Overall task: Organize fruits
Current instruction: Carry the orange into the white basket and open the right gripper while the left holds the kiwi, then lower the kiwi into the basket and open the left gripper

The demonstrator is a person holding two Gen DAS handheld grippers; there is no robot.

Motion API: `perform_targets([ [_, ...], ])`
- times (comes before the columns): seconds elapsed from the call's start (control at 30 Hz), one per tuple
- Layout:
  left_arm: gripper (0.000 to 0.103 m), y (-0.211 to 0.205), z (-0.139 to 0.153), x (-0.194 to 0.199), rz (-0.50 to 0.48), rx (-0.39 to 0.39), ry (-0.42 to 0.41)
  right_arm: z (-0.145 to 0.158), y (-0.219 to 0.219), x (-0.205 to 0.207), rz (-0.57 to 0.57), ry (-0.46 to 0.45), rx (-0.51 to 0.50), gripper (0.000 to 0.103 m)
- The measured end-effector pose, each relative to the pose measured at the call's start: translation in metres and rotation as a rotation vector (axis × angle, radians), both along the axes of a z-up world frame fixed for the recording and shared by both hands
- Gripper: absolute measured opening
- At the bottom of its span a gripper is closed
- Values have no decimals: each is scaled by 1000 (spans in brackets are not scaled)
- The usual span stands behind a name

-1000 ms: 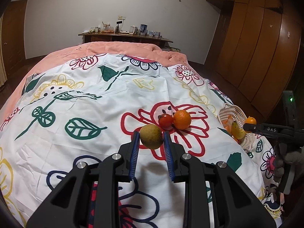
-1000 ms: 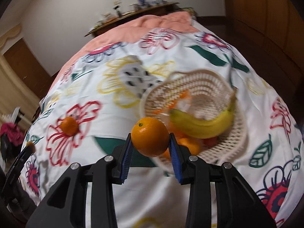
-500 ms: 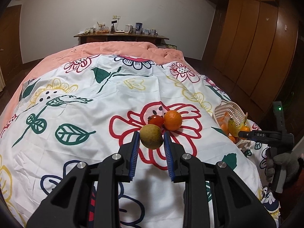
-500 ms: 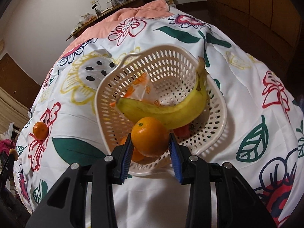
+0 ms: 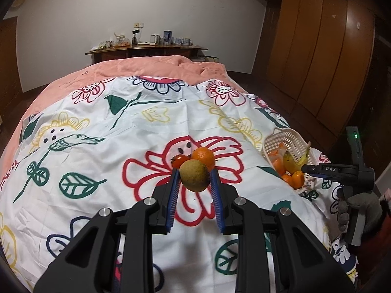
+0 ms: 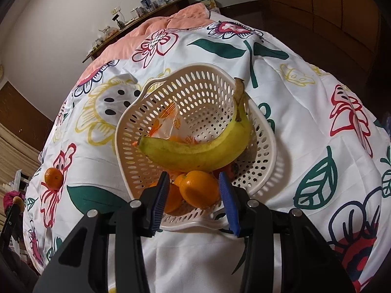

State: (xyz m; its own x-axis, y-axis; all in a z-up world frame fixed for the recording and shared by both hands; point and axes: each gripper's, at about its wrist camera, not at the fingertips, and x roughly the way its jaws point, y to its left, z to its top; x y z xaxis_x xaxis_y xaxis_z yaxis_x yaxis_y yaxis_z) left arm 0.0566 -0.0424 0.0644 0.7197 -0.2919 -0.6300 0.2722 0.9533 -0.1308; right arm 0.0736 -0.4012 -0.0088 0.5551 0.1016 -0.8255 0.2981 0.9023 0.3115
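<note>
My left gripper is shut on a green-brown kiwi-like fruit, held above the flowered sheet. Just beyond it an orange and a small red tomato lie on the sheet. My right gripper is open over the near rim of a white plastic basket. An orange sits between its blue pads, inside the basket, with a gap on each side. The basket also holds a banana, more oranges and a plastic wrapper. The basket shows in the left wrist view at the right.
The bed's white flowered sheet covers a pink quilt. A loose orange lies on the sheet left of the basket. Wooden wardrobes line the right wall. A cluttered sideboard stands behind the bed.
My right gripper carried the orange over the basket, lowered it in and opened off it. My left gripper lifted the kiwi-like fruit slightly and stays shut on it.
</note>
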Motion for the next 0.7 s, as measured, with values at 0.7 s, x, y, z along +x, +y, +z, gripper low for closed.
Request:
perform_targets([
  [0.7, 26, -88, 14, 28, -216, 31, 12, 5, -21, -9, -33, -52, 28, 48],
])
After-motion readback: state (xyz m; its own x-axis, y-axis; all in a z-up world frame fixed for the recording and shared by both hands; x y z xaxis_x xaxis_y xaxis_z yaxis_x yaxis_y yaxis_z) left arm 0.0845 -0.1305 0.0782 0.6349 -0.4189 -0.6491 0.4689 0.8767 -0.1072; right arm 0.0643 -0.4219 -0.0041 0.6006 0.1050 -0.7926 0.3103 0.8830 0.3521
